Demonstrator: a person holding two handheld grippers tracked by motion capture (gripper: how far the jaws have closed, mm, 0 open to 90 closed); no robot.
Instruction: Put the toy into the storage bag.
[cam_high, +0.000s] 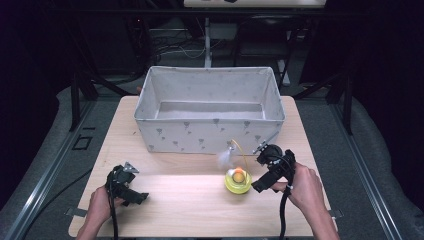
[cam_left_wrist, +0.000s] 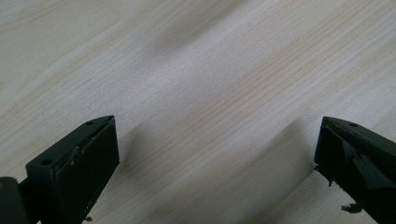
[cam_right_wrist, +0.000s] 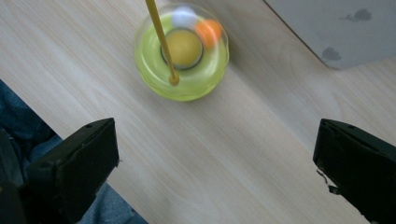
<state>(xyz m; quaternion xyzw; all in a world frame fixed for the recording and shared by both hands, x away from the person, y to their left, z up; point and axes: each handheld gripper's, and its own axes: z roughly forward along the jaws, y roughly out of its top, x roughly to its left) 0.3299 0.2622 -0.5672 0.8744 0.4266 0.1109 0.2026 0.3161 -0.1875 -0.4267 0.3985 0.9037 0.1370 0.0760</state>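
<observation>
Nothing gripped yet: right tool (cam_right_wrist: 217, 154) spread wide and empty, yellow toy (cam_right_wrist: 182, 53) with its wand just ahead of the jaws on the bench (cam_right_wrist: 243, 177). Left tool (cam_left_wrist: 217, 158) likewise wide open, idle over bare wood. Fabric bin (cam_high: 210, 107) beyond the toy, unfilled; grasp and transfer probably remained.

grey fabric bin (cam_high: 165, 132) | rear centre of wooden table (cam_high: 165, 200) | upright

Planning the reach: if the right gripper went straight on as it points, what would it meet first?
Probably the yellow-green round plastic toy with its thin yellow stick; the open jaws point at it, nothing between, though depth is unclear.
</observation>
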